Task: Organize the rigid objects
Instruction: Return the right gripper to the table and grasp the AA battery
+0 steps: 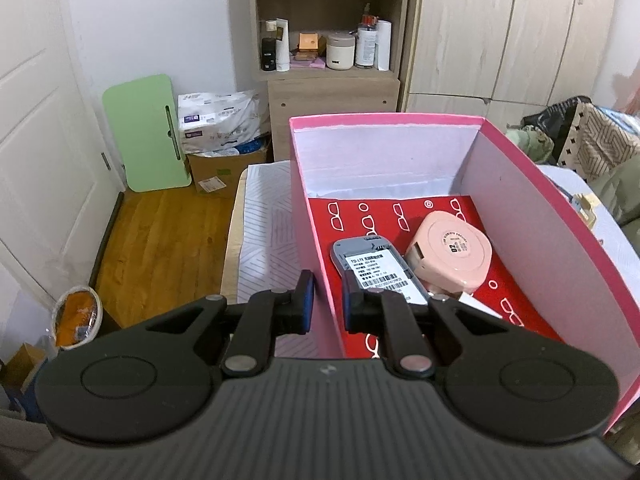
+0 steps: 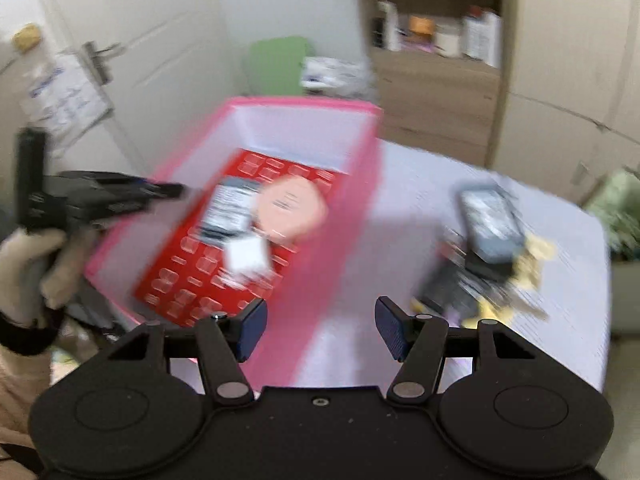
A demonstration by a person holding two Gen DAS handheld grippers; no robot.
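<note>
White panelled door [image 1: 44, 128] at left, lever handle [image 2: 96, 60] and taped paper sheet [image 2: 66, 96] on it. Green board [image 1: 146, 134] leaning upright against white wall on wooden floor [image 1: 160, 232]. Plastic-wrapped white package [image 1: 222, 120] on top of cardboard carton [image 1: 224, 172], just beside board. Open wooden shelf unit [image 1: 332, 84] behind, holding bottles, white jar [image 1: 340, 51], small orange box [image 1: 308, 42]. Pale wood-grain wardrobe [image 1: 516, 32] to right. Patterned fabric pile [image 1: 592, 140] at far right.
</note>
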